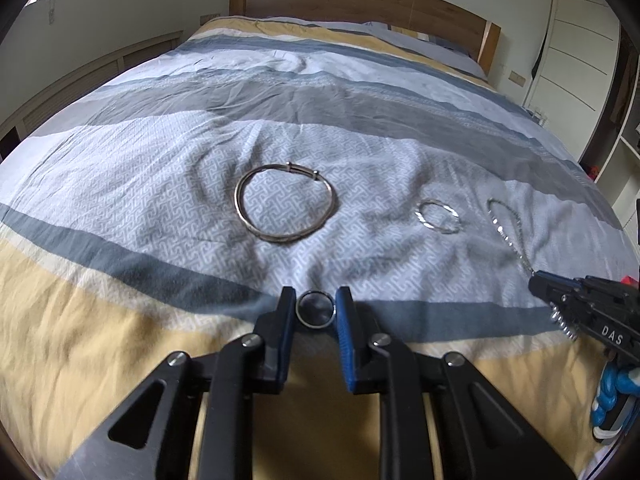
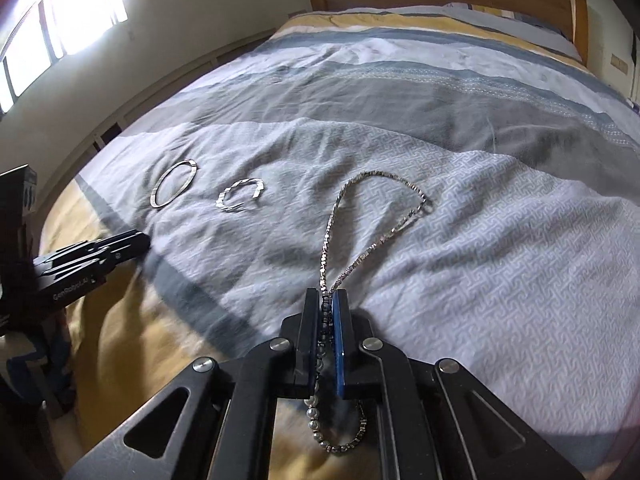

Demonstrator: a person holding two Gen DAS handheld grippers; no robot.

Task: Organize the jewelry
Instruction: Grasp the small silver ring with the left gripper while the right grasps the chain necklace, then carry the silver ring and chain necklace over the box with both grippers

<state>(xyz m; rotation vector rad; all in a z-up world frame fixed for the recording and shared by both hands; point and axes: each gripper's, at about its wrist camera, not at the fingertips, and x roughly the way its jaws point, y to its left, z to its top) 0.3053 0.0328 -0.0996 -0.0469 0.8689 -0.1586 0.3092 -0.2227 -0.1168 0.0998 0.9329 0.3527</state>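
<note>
My left gripper (image 1: 315,300) is shut on a small dark ring (image 1: 315,314), held between its blue pads just above the bedspread. A large silver bangle (image 1: 285,208) lies on the bed ahead of it, and a smaller faceted bangle (image 1: 438,216) lies to its right. My right gripper (image 2: 327,300) is shut on a silver chain necklace (image 2: 376,216); the chain's loop trails forward over the bedspread and a beaded end (image 2: 320,428) hangs below the fingers. In the right wrist view the large bangle (image 2: 174,184) and the faceted bangle (image 2: 240,199) lie at the left.
A bed with a striped blue, grey and yellow bedspread (image 1: 160,160) fills both views. A wooden headboard (image 1: 360,4) stands at the far end. White cabinets (image 1: 580,40) stand at the right. The left gripper (image 2: 92,256) shows at the left of the right wrist view.
</note>
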